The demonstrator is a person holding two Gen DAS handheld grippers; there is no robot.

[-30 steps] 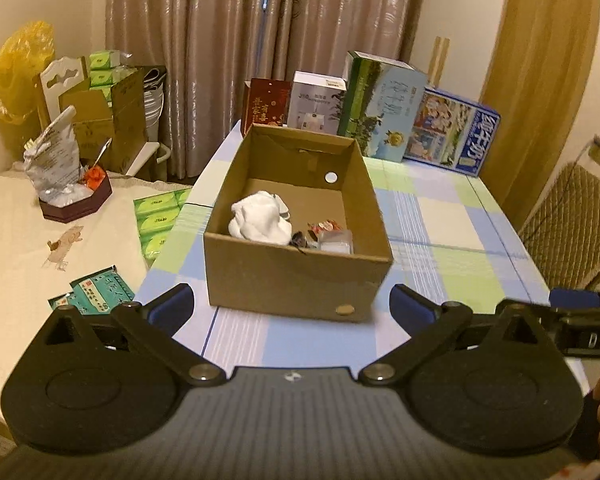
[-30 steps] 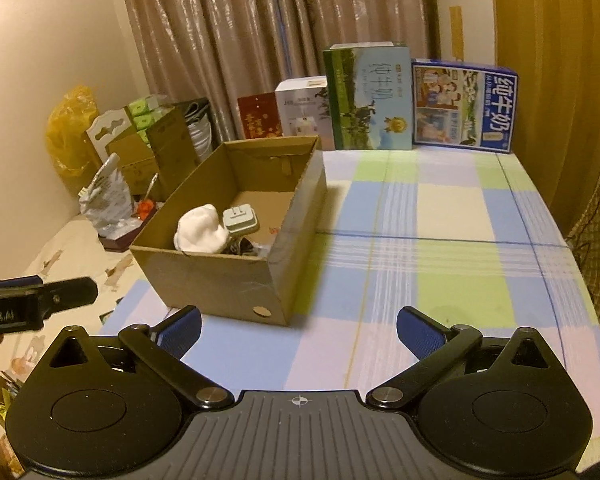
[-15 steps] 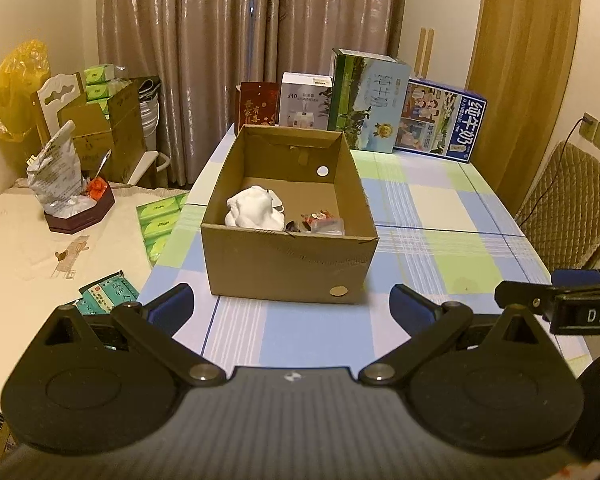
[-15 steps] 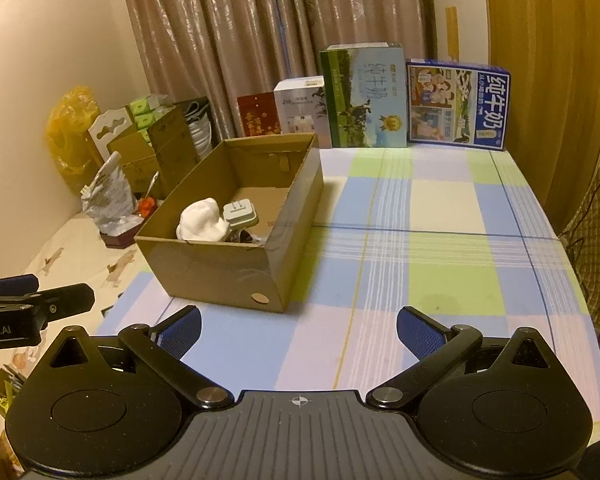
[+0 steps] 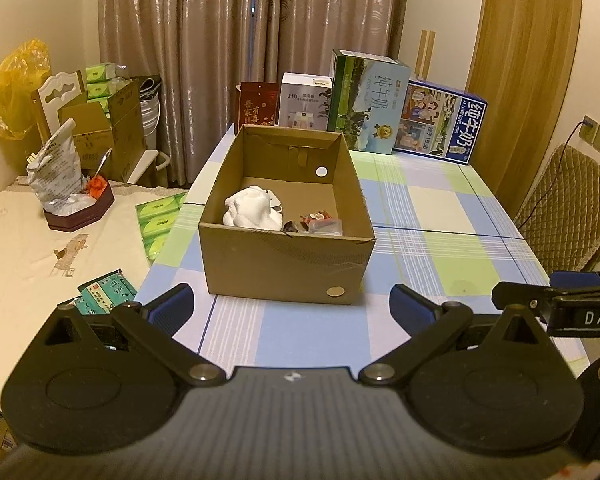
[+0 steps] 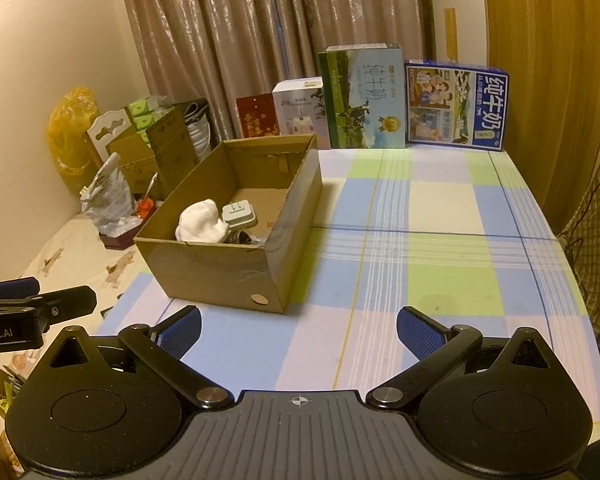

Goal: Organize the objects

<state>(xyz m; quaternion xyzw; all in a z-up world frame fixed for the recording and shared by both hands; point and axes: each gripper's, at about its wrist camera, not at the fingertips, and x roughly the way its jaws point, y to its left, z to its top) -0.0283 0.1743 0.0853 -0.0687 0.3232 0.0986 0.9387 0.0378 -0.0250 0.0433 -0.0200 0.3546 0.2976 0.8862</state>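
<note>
An open cardboard box (image 5: 284,264) (image 6: 220,276) stands on the checked tablecloth. Inside lie a white cloth bundle (image 5: 252,212) (image 6: 200,226), a grey charger plug (image 6: 239,216) and small wrapped items (image 5: 320,222). My left gripper (image 5: 292,306) hangs open above the table's near edge, short of the box, with nothing between its blue pads. My right gripper (image 6: 298,330) is open too, empty, to the right of the box's front. Each gripper shows at the edge of the other's view.
Four upright cartons (image 5: 368,104) (image 6: 362,98) line the table's far edge before the curtain. Left of the table, a cloth-covered surface (image 5: 28,240) carries green tissue packs (image 5: 158,220), a dark tray with a bag (image 5: 78,208) and leaflets. A quilted chair (image 5: 568,208) stands at right.
Both grippers have drawn back and risen from the box, which now looks smaller and farther. Both stay open. The box's contents have not moved.
</note>
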